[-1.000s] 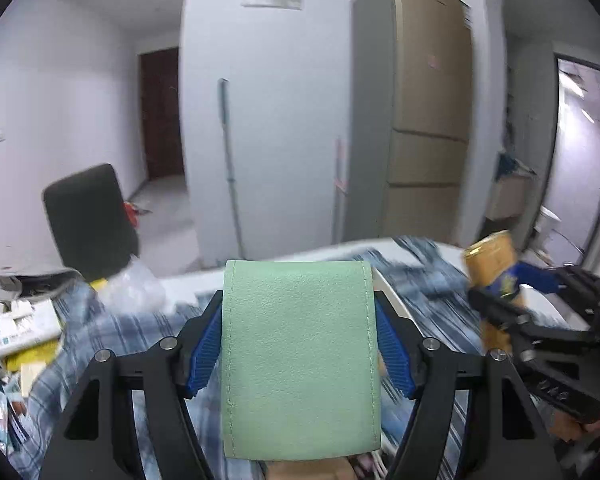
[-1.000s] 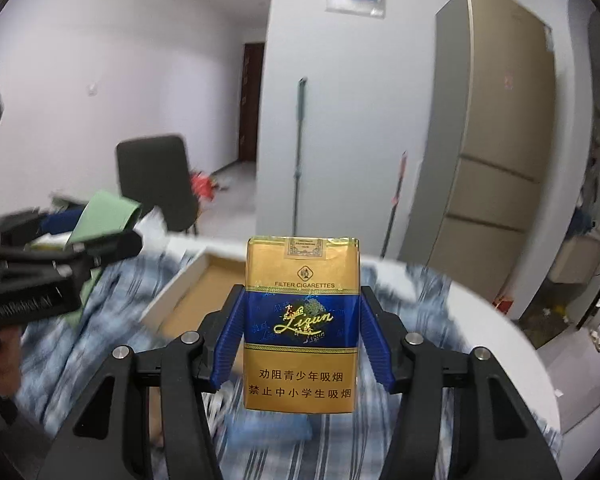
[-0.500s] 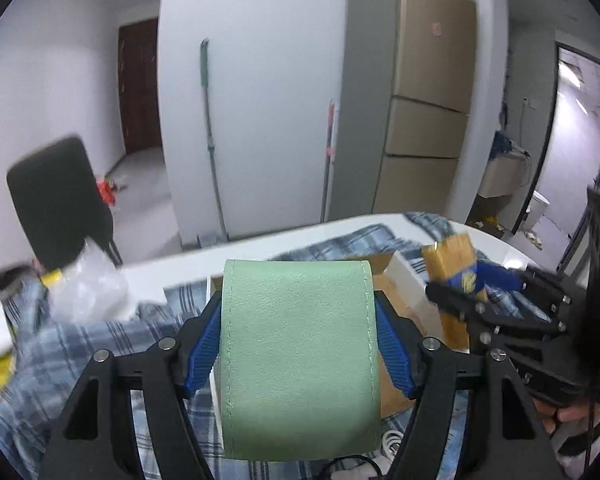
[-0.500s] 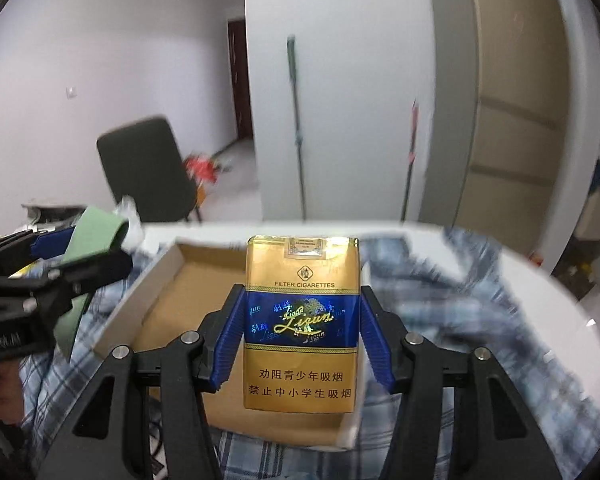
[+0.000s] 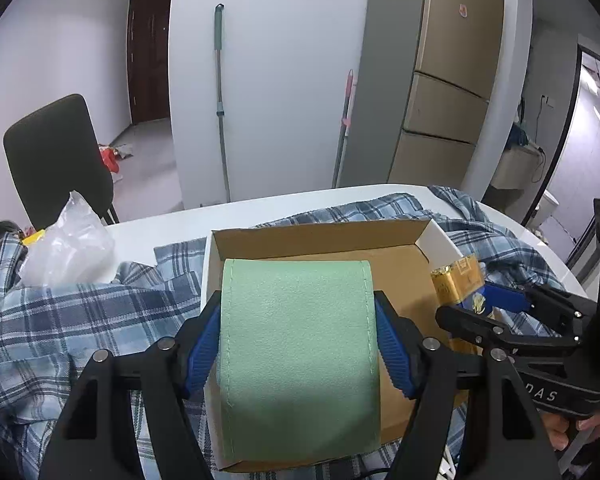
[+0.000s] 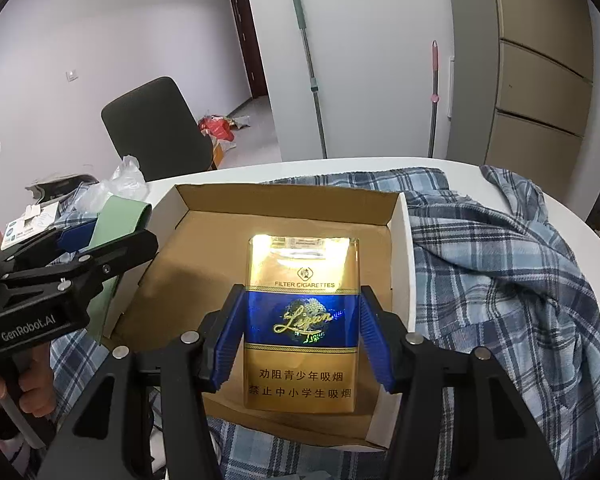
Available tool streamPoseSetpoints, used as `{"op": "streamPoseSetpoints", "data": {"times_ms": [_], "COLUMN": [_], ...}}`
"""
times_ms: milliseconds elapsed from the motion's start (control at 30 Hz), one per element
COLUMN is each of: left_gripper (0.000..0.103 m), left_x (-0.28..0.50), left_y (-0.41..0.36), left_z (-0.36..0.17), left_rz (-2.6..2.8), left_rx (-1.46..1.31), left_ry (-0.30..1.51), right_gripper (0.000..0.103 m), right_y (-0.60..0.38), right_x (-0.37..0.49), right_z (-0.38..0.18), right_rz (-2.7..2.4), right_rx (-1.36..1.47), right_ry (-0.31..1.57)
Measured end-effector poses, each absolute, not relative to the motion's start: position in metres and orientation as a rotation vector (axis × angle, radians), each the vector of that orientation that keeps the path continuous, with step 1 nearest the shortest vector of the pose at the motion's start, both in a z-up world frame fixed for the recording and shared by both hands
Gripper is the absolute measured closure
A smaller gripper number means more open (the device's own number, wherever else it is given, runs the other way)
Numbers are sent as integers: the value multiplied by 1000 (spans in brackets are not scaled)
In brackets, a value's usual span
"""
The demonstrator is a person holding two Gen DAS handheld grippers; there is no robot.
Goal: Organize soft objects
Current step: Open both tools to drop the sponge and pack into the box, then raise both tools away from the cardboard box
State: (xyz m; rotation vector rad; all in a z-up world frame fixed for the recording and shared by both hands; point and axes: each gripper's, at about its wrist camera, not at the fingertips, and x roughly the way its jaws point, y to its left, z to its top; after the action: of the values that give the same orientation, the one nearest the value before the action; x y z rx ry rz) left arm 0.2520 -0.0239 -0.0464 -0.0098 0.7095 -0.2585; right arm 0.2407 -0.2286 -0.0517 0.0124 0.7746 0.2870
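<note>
left claw point(image 5: 298, 344) grips a green pouch point(image 5: 300, 360) at lower centre of its view, over the open box point(image 5: 324, 240). right claw point(image 6: 300, 340) grips a gold cigarette pack point(image 6: 302, 320), also over the box, which sits on a plaid shirt point(image 6: 500, 280) on the bench point(image 5: 160, 222).

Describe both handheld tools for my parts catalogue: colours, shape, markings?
Both match: the left tool and the right tool have black angular linkage arms with silver rivets and ribbed blue pads. The left body reads "GenRobot.AI" in white; the right shows only the letters "DAS".
</note>
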Motion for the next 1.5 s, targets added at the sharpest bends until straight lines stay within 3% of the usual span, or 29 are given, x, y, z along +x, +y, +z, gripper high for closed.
{"op": "streamPoseSetpoints", "data": {"times_ms": [67, 100, 167, 400, 700, 933, 1133, 1500], "left_gripper": [24, 11, 3, 3, 3, 1, 0, 0], "left_x": [253, 254, 254, 248, 206, 139, 80, 32], "left_y": [-23, -22, -23, -22, -25, -10, 4, 20], "left_z": [-47, -47, -48, -41, 21, 77, 88, 53], "left_rz": [-262, -260, -248, -216, -184, -175, -177, -180], "left_rx": [-21, -28, -27, -5, 27, -7, -39, -87], "left_ry": [715, 722, 728, 696, 527, 386, 311, 271], "right_gripper": [46, 46, 34, 32, 32, 26, 25, 1], "right_y": [-229, -229, -227, -229, -230, -237, -252, -265], "right_x": [240, 239, 240, 235, 200, 150, 98, 62], "right_z": [-51, -51, -51, -39, 21, 66, 77, 50], "right_rz": [278, 273, 271, 245, 248, 267, 240, 260], "right_rx": [12, 8, -10, -29, -54, -50, -31, -75], "right_ry": [766, 763, 763, 725, 590, 472, 370, 314]}}
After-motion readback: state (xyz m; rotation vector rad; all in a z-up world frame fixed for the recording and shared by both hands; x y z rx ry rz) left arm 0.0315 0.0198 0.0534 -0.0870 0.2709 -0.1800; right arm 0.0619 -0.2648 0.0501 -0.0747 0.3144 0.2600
